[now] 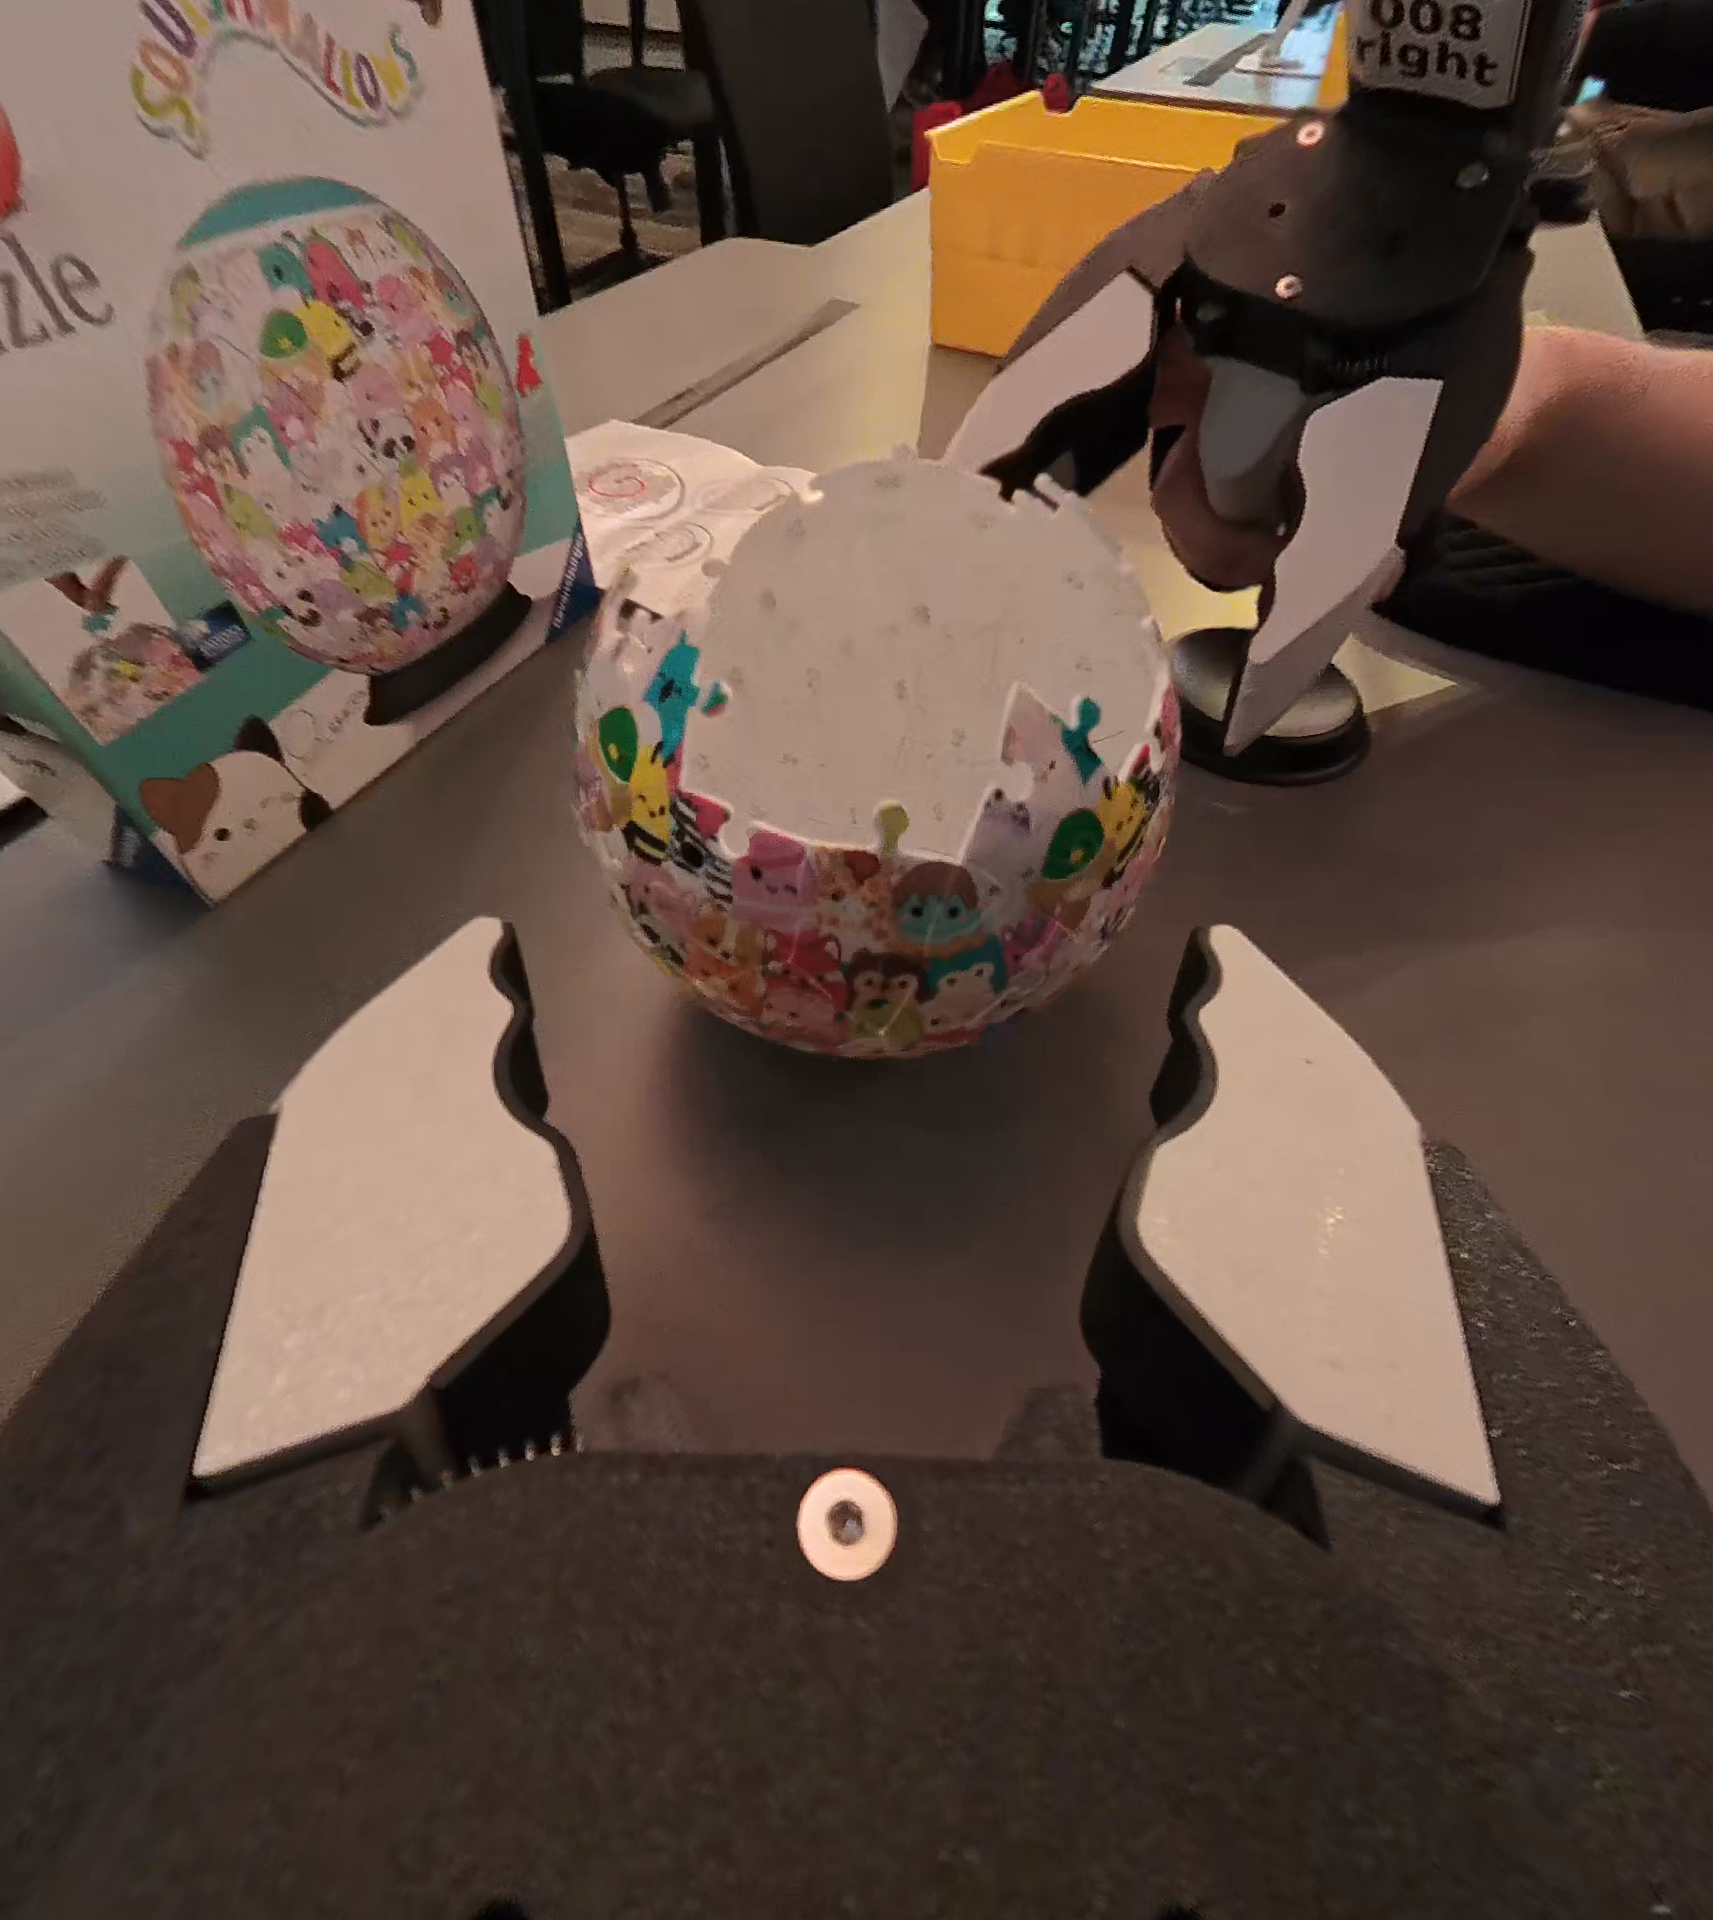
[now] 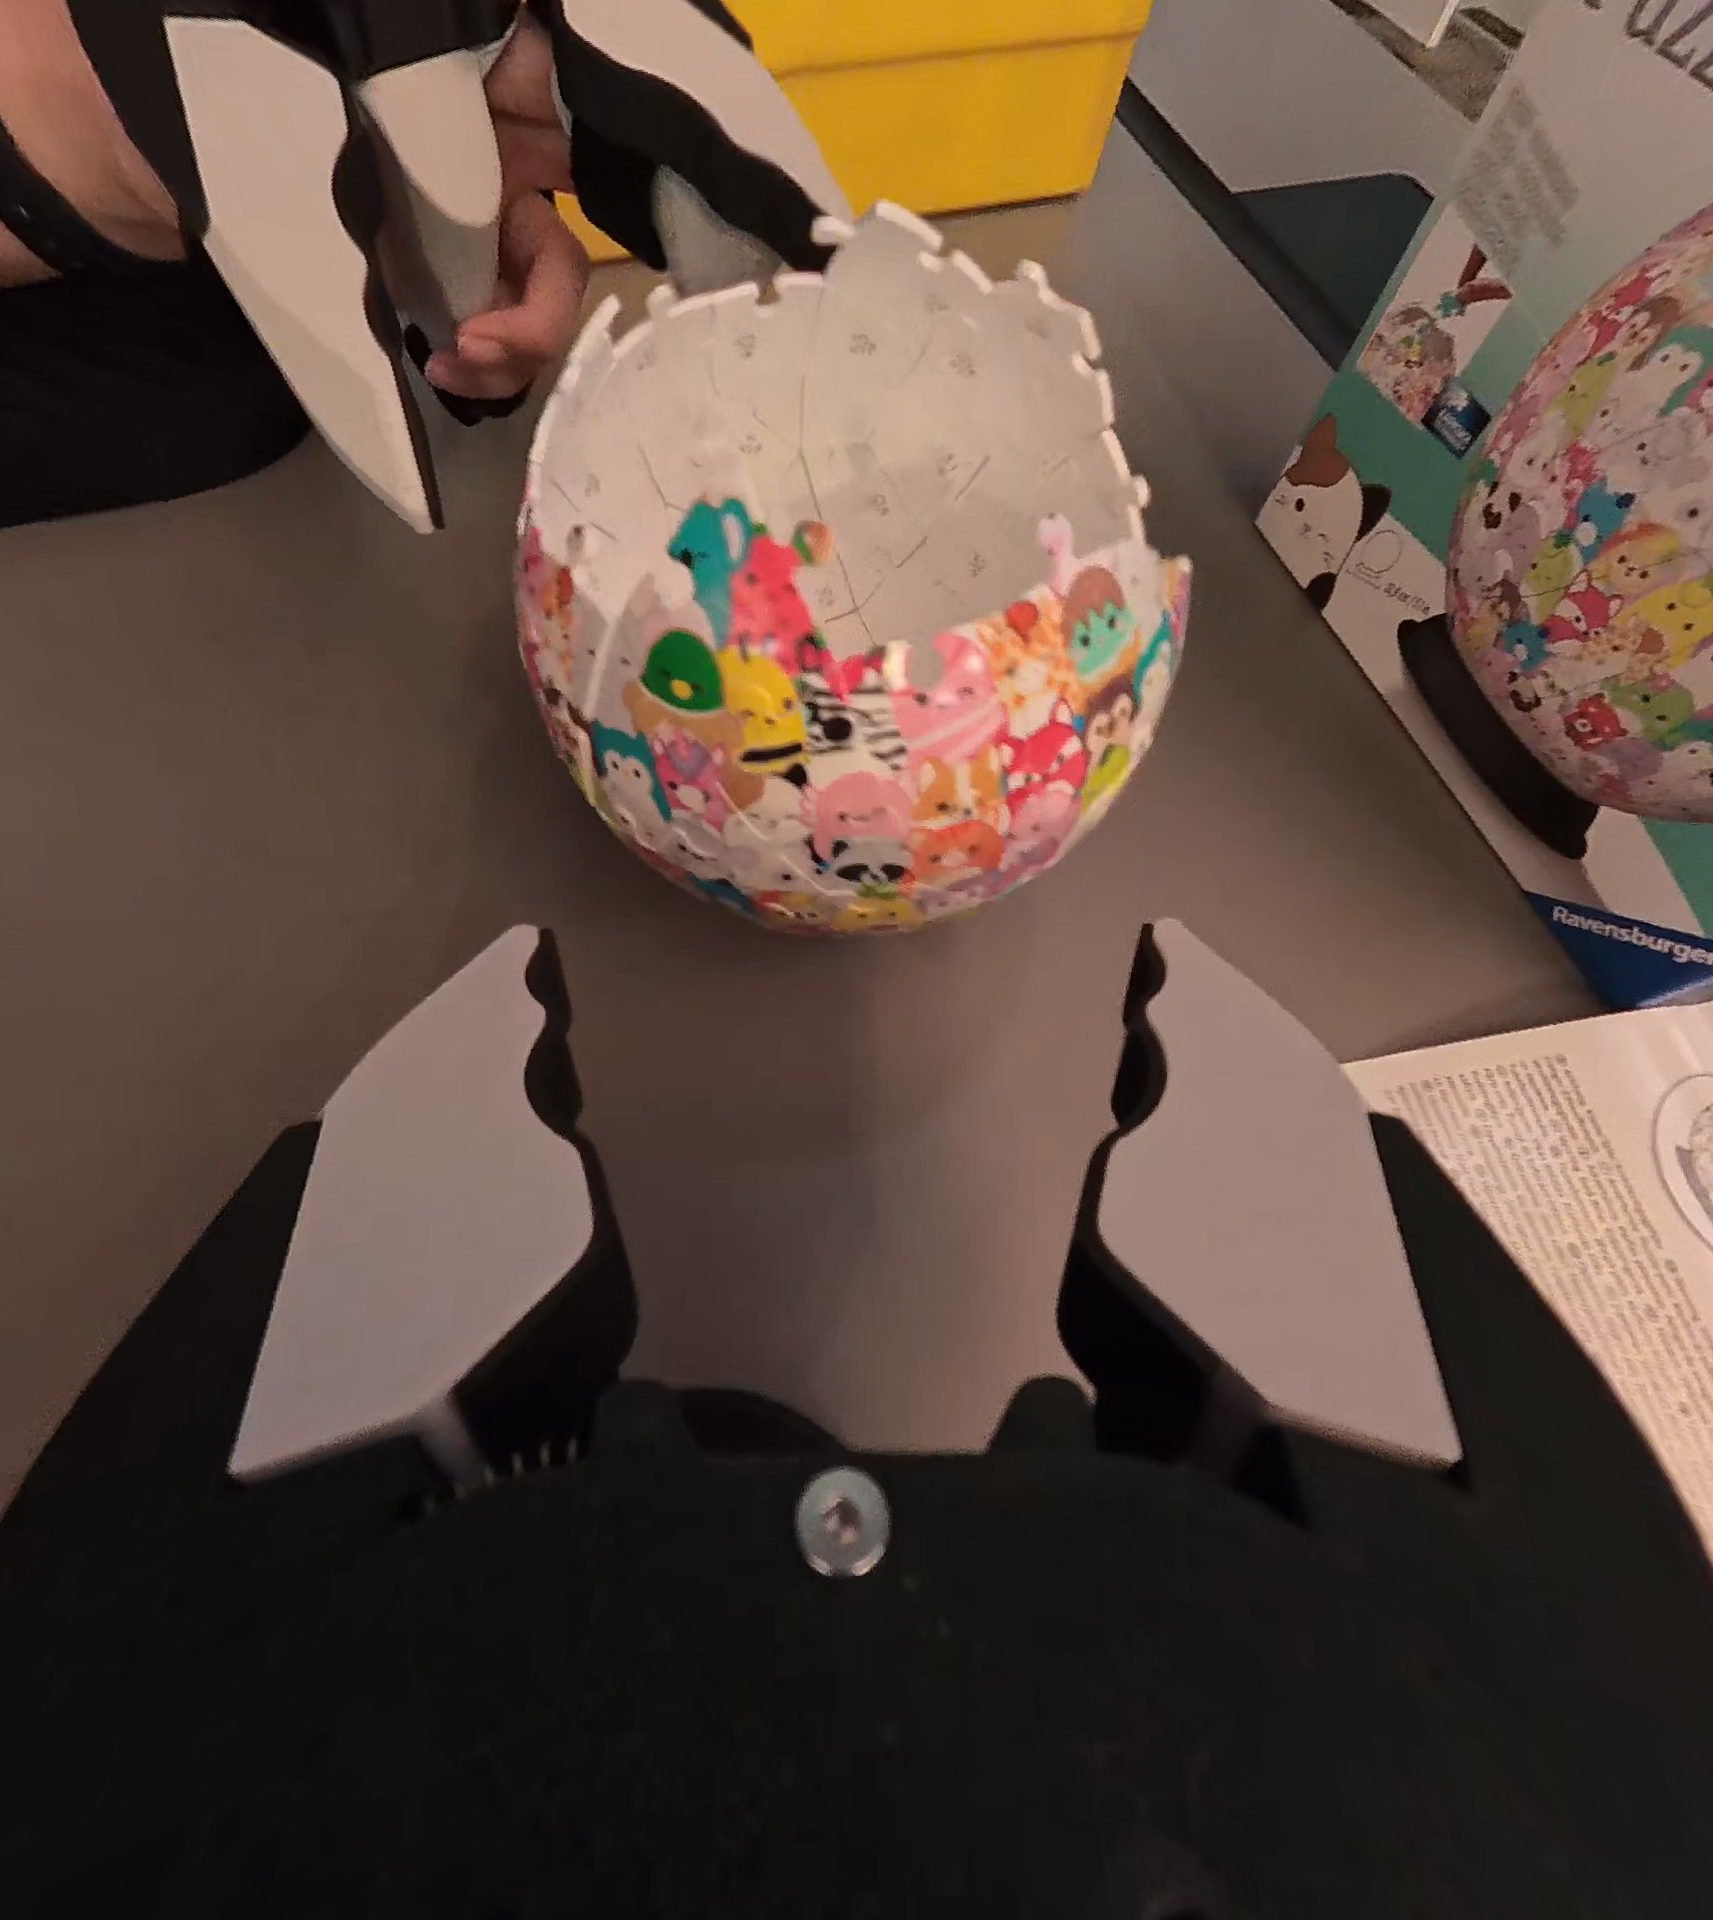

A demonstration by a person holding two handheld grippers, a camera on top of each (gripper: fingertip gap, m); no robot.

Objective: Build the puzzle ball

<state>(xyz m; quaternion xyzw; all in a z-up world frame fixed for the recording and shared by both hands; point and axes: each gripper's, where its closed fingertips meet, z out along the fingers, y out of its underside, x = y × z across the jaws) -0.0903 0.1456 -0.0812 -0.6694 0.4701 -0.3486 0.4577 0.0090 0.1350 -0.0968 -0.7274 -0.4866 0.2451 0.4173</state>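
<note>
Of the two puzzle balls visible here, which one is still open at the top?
The real puzzle ball on the table between the grippers: its jagged rim shows the white inside. The other, printed on the puzzle box, is complete.

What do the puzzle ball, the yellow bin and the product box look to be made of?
Puzzle ball: likely thin rigid plastic; curved interlocking pieces keep a hollow shell shape, white matte inside, printed and slightly glossy outside.
Yellow bin: probably moulded plastic or corrugated plastic sheet; uniform colour, straight thin walls; hard to say which.
Product box: printed cardboard, by its folded edges and faint sheen.
</note>
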